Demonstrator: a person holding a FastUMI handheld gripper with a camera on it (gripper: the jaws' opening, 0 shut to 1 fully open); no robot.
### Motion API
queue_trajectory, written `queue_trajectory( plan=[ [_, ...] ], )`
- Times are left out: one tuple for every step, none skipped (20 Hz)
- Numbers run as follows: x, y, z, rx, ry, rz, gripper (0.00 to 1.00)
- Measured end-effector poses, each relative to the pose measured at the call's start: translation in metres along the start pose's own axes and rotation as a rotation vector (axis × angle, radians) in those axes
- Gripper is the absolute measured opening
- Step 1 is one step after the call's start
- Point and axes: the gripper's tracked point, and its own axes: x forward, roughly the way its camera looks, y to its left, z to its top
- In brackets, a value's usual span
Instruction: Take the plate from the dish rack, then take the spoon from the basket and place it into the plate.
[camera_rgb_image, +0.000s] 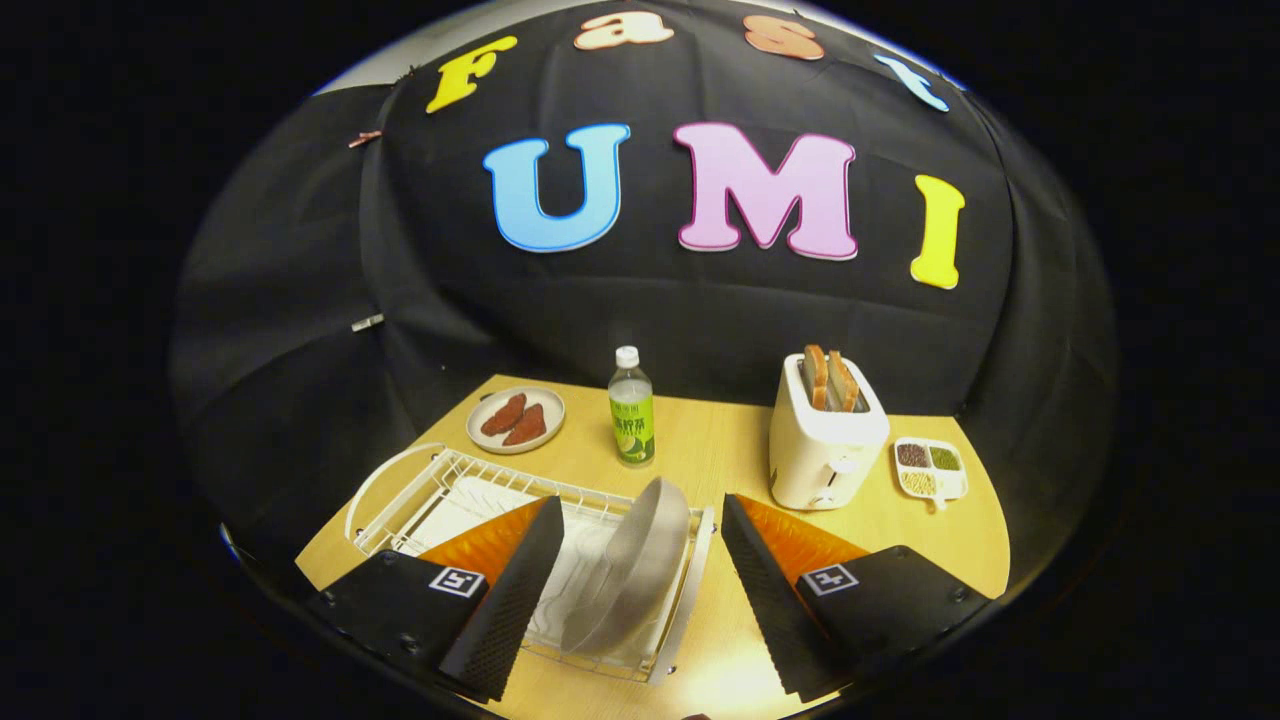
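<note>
- Fingers of the gripper (640, 590) stand spread wide with nothing between the pads; they touch neither plate nor rack.
- Plate (640, 560), grey, stands on edge and tilted in the white wire dish rack (455, 478), in the gap between the two fingers and just ahead of them. It has not been lifted, so the first step is judged not yet done.
- Spoon and its basket: a pale shape lies in the rack beside the plate, but I cannot tell what it is, so the second step looks untouched as well.
- Wooden table (720, 450) carries the rack at its near end.
- Beyond the rack: a green-labelled water bottle (632, 407) upright, and left of it a small dish with two reddish pieces (516, 420).
- To the right, well apart from the rack: a white toaster (825, 440) with two bread slices in its slots, and a three-part tray of grains (930, 468) just beside it.
</note>
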Motion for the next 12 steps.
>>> queue_trajectory(
  plan=[
    [0.010, -0.002, -0.008, 0.003, 0.038, -0.018, 0.98],
    [0.019, -0.004, -0.017, 0.007, 0.076, -0.028, 0.99],
    [0.028, -0.004, -0.026, 0.019, 0.115, -0.033, 0.99],
    [0.036, -0.001, -0.033, 0.040, 0.148, -0.027, 0.99],
    [0.040, 0.001, -0.039, 0.067, 0.177, -0.020, 1.00],
    [0.046, 0.002, -0.043, 0.094, 0.205, -0.017, 0.99],
    [0.051, 0.005, -0.051, 0.113, 0.242, -0.016, 0.97],
    [0.056, 0.008, -0.057, 0.130, 0.279, -0.014, 0.88],
    [0.060, 0.008, -0.061, 0.141, 0.303, -0.023, 0.82],
    [0.063, 0.007, -0.063, 0.142, 0.318, -0.036, 0.71],
    [0.065, 0.006, -0.065, 0.142, 0.335, -0.045, 0.67],
    [0.065, 0.003, -0.069, 0.146, 0.363, -0.063, 0.54]
  ],
)
